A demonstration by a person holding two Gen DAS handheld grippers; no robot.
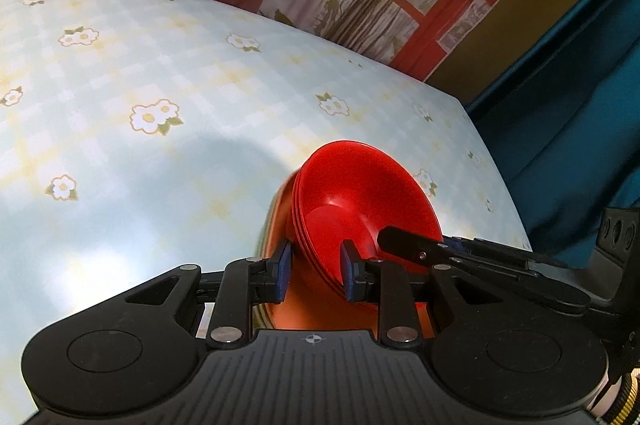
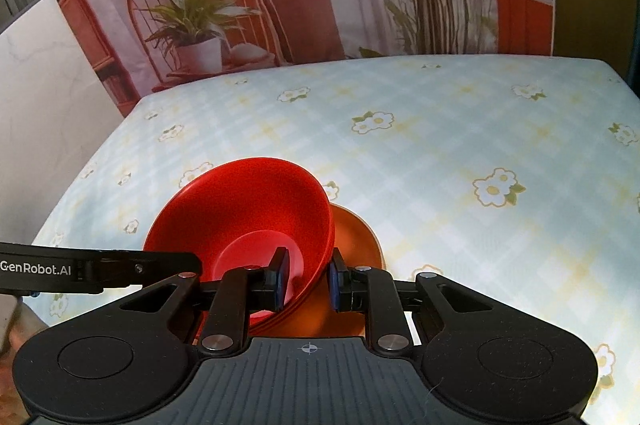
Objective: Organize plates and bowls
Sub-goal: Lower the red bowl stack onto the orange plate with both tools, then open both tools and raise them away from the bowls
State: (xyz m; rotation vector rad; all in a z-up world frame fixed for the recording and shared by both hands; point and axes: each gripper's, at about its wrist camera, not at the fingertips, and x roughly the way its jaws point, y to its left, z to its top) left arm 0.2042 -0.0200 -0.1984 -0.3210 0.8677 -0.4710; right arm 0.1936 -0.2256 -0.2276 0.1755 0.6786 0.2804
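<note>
While both tools bear on the same pile, the step in hand looks like carrying or settling a nest of dishes: several red bowls (image 2: 244, 209) sit one inside another, tilted, with an orange plate (image 2: 356, 237) beneath or behind them, all low over the near part of the counter (image 2: 460, 129) with its flowered cloth. The right hand-held gripper (image 2: 306, 279) is closed down to a narrow gap across the near rim of the bowls, one pad inside the top bowl and the other outside between bowl and plate. The left hand-held gripper (image 1: 316, 269) pinches the rim from the opposite side in the same way, its pads drawn in on the stacked edges (whether it also catches the plate I cannot tell). Whether the pile touches the counter is not clear. Next, I judge, the pile should be levelled and set flat, both grips easing together so the nested bowls do not slide off the plate.
</note>
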